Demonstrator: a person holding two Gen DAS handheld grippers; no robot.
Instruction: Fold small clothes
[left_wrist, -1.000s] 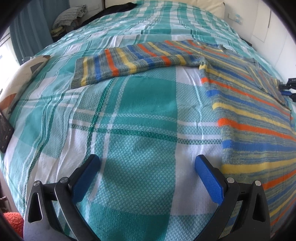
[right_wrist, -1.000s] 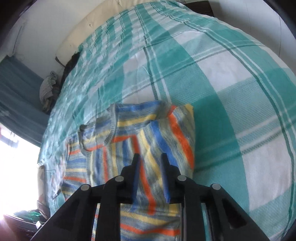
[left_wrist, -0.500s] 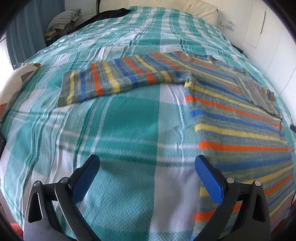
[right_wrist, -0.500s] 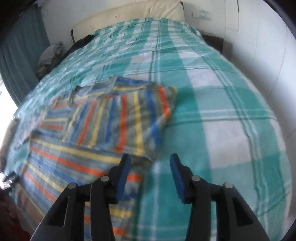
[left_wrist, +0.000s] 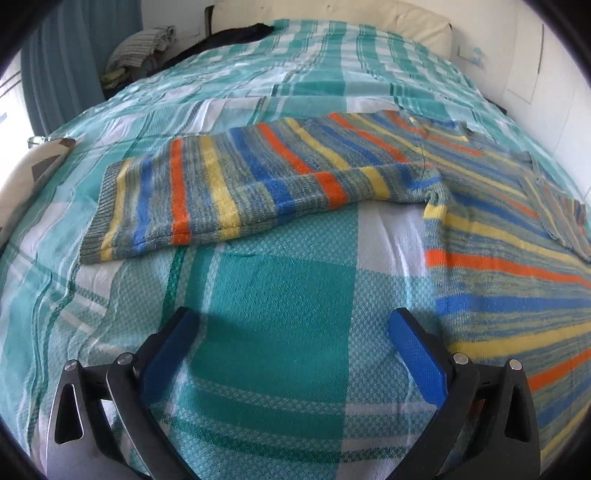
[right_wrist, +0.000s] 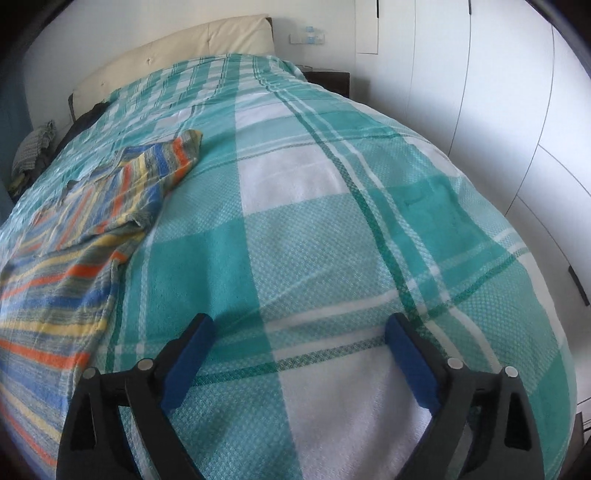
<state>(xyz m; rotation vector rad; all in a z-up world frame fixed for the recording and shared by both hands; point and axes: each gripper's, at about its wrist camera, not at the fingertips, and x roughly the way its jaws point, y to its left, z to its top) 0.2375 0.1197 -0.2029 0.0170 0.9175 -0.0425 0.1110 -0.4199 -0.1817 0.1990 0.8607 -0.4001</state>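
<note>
- Left gripper (left_wrist: 295, 332): jaws wide apart, nothing between, only plaid bedspread (left_wrist: 280, 288) under them.
- Right gripper (right_wrist: 299, 334): jaws opening, already wide, nothing between, over bare bedspread.
- Striped sweater (left_wrist: 498, 258) lies flat on bedspread, just right of left gripper, well left of right gripper.
- One sleeve (left_wrist: 229, 188) stretched out sideways, beyond left gripper.
- Other sleeve (right_wrist: 147, 181) folded over sweater body, cuff toward headboard.
- Cream headboard (right_wrist: 207, 37) at far end; dark clothes (left_wrist: 229, 35) near it.
- White cabinet doors (right_wrist: 498, 110) beside bed.
</note>
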